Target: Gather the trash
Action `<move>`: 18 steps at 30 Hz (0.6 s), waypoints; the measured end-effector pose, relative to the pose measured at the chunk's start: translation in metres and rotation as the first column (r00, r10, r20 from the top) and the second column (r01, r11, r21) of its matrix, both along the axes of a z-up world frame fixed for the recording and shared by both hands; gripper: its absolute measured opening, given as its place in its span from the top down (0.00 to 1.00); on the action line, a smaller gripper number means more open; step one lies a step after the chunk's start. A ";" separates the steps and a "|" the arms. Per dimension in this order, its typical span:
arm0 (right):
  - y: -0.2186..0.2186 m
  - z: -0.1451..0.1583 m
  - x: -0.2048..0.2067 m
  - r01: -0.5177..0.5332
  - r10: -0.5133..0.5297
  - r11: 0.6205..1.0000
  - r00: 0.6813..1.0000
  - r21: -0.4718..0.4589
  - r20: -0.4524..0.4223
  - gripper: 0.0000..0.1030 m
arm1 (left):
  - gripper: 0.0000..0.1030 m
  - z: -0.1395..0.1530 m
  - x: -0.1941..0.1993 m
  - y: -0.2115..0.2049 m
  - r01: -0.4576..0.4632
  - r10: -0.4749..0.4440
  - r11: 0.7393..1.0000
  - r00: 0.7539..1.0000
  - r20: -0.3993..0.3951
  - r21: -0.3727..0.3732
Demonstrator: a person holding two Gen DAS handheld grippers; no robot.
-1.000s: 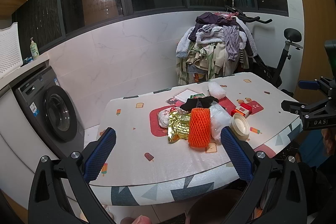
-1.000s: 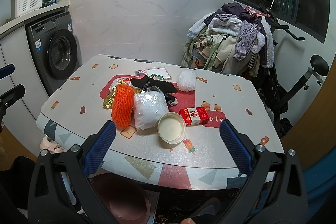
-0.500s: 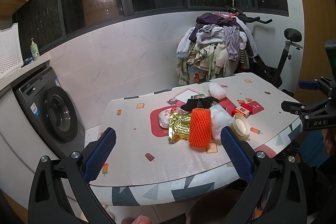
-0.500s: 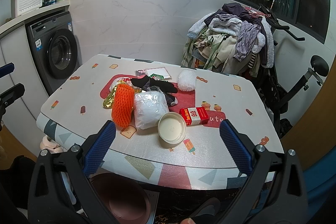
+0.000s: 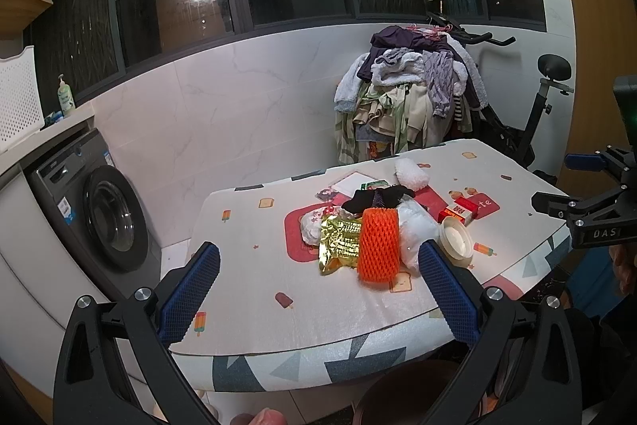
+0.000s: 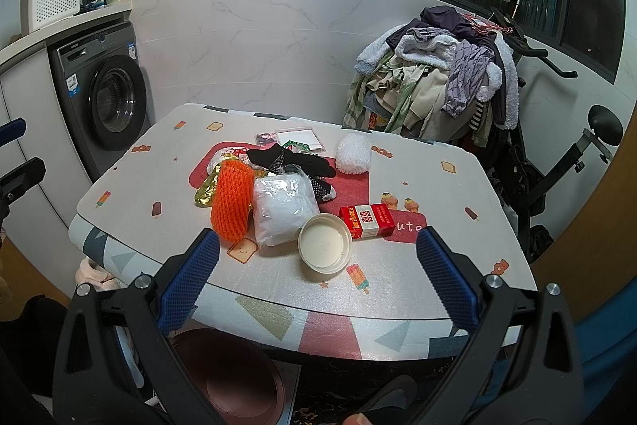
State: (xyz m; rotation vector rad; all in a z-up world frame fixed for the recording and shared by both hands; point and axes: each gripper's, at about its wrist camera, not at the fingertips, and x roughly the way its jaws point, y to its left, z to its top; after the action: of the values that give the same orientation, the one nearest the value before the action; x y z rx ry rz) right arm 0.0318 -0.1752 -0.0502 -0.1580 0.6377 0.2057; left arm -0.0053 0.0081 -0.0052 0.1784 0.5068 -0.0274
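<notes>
Blue-padded, the left tool (image 5: 318,287) and right tool (image 6: 316,277) both hang spread apart and empty above the desk (image 6: 438,186) edge. At 12 o'clock of the right tool sits a round white lid (image 6: 324,243); orange foam net (image 6: 231,201) at 10 o'clock, red box (image 6: 368,220) at 1.

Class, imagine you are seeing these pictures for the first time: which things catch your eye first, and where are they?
The orange foam net stands out, lying in the pile of trash in the middle of the table, beside a white plastic bag. A red box lies right of them, behind a round lid. Behind the table, clothes are heaped over an exercise bike.
</notes>
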 end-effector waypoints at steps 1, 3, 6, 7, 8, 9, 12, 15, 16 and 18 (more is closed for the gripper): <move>0.000 0.000 0.000 0.000 0.000 1.000 1.000 0.000 0.000 0.05 | 0.05 0.002 0.003 0.001 0.010 -0.010 1.000 1.000 -0.005 -0.004; 0.000 0.000 0.000 -0.001 0.001 1.000 1.000 0.003 -0.002 0.05 | 0.05 0.002 0.005 0.002 0.011 -0.011 1.000 1.000 -0.008 -0.003; -0.002 -0.001 0.001 -0.005 0.005 1.000 1.000 0.019 -0.008 0.05 | 0.05 0.003 0.010 0.007 0.010 -0.010 1.000 1.000 -0.002 0.000; -0.003 -0.003 0.002 -0.004 0.004 1.000 1.000 0.023 -0.010 0.05 | 0.05 0.003 0.012 0.009 0.018 -0.018 1.000 1.000 0.001 -0.004; -0.004 -0.005 0.003 -0.003 0.003 1.000 1.000 0.027 -0.010 0.05 | 0.05 0.002 0.013 0.011 0.022 -0.022 1.000 1.000 0.000 -0.004; -0.006 -0.008 0.003 -0.013 0.013 0.999 1.000 0.038 -0.013 0.05 | 0.05 0.000 0.017 0.014 0.031 -0.032 0.999 0.999 -0.007 -0.007; -0.011 -0.018 0.007 -0.034 0.035 0.998 0.999 0.052 -0.018 0.05 | 0.05 -0.008 0.023 0.019 0.024 -0.024 1.000 1.000 -0.007 -0.009; -0.013 -0.033 0.009 -0.041 0.041 0.998 0.999 0.037 -0.013 0.05 | 0.05 -0.016 0.026 0.022 0.013 -0.013 1.000 1.000 0.000 -0.004; -0.015 -0.038 0.011 -0.039 0.039 0.999 0.999 0.034 -0.013 0.05 | 0.05 -0.019 0.028 0.024 0.019 -0.019 1.000 1.000 0.004 -0.005; -0.020 -0.051 0.016 -0.035 0.036 0.999 0.999 0.025 -0.036 0.05 | 0.05 -0.025 0.031 0.025 0.022 -0.022 1.000 1.000 0.005 0.000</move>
State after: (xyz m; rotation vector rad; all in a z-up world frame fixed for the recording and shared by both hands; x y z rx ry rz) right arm 0.0481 -0.1948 -0.1013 -0.1430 0.6683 0.2507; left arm 0.0258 0.0332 -0.0302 0.1837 0.5000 -0.0487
